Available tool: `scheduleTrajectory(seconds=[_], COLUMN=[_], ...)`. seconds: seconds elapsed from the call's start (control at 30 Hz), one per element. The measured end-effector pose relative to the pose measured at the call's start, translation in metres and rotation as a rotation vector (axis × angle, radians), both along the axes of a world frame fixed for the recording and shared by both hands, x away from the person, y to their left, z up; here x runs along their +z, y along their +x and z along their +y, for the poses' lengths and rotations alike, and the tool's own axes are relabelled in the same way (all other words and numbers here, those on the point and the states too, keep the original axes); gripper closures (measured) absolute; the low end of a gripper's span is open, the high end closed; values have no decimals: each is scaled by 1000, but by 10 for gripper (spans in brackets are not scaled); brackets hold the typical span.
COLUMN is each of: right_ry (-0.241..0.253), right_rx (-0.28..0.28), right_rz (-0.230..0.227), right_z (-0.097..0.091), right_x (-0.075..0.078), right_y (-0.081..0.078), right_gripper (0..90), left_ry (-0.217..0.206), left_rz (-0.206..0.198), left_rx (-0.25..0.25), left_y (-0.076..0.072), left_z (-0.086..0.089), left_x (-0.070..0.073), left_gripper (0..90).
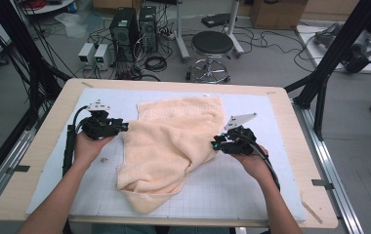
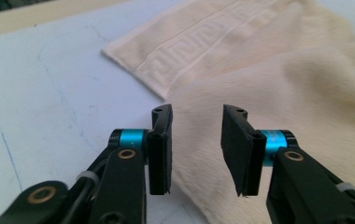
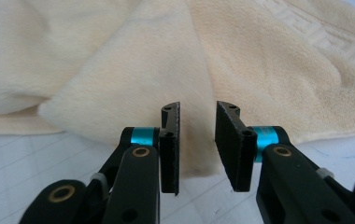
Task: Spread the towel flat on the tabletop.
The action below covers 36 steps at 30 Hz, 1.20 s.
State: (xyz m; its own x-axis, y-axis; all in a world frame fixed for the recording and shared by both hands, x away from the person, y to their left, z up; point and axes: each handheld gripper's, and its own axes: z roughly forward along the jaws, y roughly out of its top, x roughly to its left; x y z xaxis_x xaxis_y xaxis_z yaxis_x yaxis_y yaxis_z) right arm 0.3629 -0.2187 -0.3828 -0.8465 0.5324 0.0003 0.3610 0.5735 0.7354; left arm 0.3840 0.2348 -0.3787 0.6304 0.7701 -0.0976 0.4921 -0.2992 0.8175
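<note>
A peach towel (image 1: 169, 141) lies crumpled and partly folded across the middle of the white grid mat (image 1: 252, 180). My left gripper (image 1: 123, 127) is at the towel's left edge, held in a hand. In the left gripper view, the left gripper (image 2: 196, 116) is open just above the towel (image 2: 283, 70), whose patterned border lies ahead. My right gripper (image 1: 215, 144) is at the towel's right edge. In the right gripper view, the right gripper (image 3: 197, 109) is open, with a fold of the towel (image 3: 119, 70) just beyond its tips. Nothing sits between either pair of jaws.
The mat covers a wooden table (image 1: 47, 146) with bare rims at the left and right. Beyond the far edge stand a black stool (image 1: 212, 46), computer towers (image 1: 125, 29) and loose cables on the floor. Black frame posts (image 1: 330, 58) rise at the right.
</note>
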Motion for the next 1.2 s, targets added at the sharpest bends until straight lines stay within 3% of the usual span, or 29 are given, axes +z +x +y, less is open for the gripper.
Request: scheduleTrajectory(seconds=[0.17,0.27,0.33,0.4,0.53,0.6,0.63,0.73,0.77,0.83,0.93,1.1,1.2], right_ry=[16,32,30,-7,-66,-101,-113,-122,-111,-102,-84,-25,-27], right_rx=[14,66,104,123,123,118,124,123,128,156,161,158,137], right_rz=[-73,-86,-82,-67,-41,-38,-34,-27,-7,9,31,-17,-64], right_z=[-1,4,10,17,29,37,41,51,52,53,49,27,15], right_x=[17,22,16,4,-22,-31,-36,-45,-46,-46,-35,4,30], right_y=[-25,-42,-50,-52,-42,-36,-33,-25,-23,-20,-22,-36,-43], right_gripper=[636,626,612,590,522,516,517,598,708,807,827,828,829], left_ry=[-14,-24,-20,-29,2,12,23,38,46,29,-32,-91,-111], left_rz=[-35,-53,-51,-32,14,62,76,89,91,92,44,-29,-69], left_rx=[-86,-154,-209,-263,-358,-399,-425,-448,-448,-433,-385,-317,-272], left_y=[-33,-56,-69,-79,-88,-86,-85,-82,-81,-80,-80,-80,-78], left_z=[-3,-12,-19,-27,-42,-47,-49,-53,-53,-49,-38,-18,-10], left_x=[9,7,2,-5,-23,-31,-34,-41,-42,-41,-29,2,15], left_gripper=[549,520,494,473,433,450,527,782,824,851,857,859,859])
